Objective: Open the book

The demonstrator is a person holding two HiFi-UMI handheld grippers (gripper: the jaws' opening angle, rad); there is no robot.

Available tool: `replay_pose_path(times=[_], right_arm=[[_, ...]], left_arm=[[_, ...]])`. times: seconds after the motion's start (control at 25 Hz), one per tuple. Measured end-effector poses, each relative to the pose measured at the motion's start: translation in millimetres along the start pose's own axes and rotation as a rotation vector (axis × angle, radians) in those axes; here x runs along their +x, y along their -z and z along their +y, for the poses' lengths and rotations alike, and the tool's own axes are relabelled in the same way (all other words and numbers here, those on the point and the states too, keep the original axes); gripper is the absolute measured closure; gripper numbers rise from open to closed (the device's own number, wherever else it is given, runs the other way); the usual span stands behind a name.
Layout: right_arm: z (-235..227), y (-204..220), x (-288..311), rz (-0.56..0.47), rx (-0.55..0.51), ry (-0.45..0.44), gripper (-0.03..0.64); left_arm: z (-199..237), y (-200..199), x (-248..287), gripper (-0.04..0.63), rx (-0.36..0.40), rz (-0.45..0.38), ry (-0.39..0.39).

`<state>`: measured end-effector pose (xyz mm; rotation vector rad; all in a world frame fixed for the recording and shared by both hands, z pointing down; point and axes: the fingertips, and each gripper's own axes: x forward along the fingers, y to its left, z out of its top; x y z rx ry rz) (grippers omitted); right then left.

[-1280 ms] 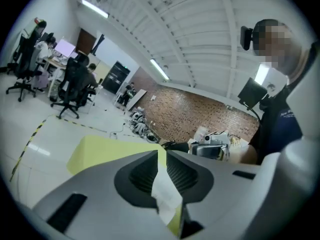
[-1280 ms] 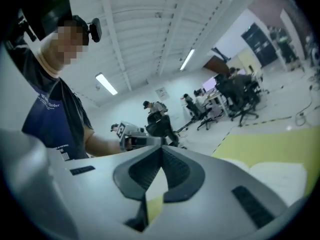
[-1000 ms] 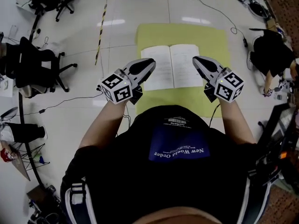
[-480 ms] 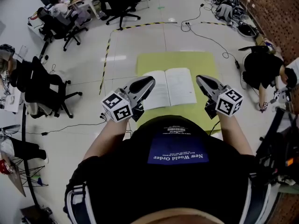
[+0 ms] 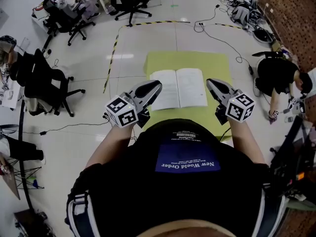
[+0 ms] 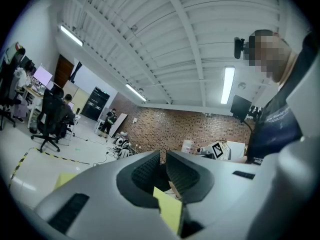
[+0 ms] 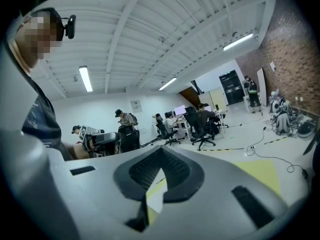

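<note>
Head view: open book (image 5: 177,88) lies between left tool (image 5: 158,85) and right tool (image 5: 209,83).

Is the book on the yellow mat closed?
No, the book lies open flat on the yellow mat, with both white pages facing up.

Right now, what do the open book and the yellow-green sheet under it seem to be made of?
The book: paper, matt white pages with fine grey print, lying flat. The sheet: matt, even yellow-green, thin and flat on the floor; possibly foam or fabric, the look leaves it open.
</note>
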<state>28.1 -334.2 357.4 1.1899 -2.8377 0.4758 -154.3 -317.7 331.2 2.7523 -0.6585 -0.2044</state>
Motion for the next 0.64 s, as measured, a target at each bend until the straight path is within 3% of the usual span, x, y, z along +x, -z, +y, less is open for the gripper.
replay_pose_path(times=[0.64], right_arm=[[7,-7,4,0.017,-0.043,-0.009,0.63]], left_arm=[[4,-1,-6,0.552,-0.023,-0.004,0.003]])
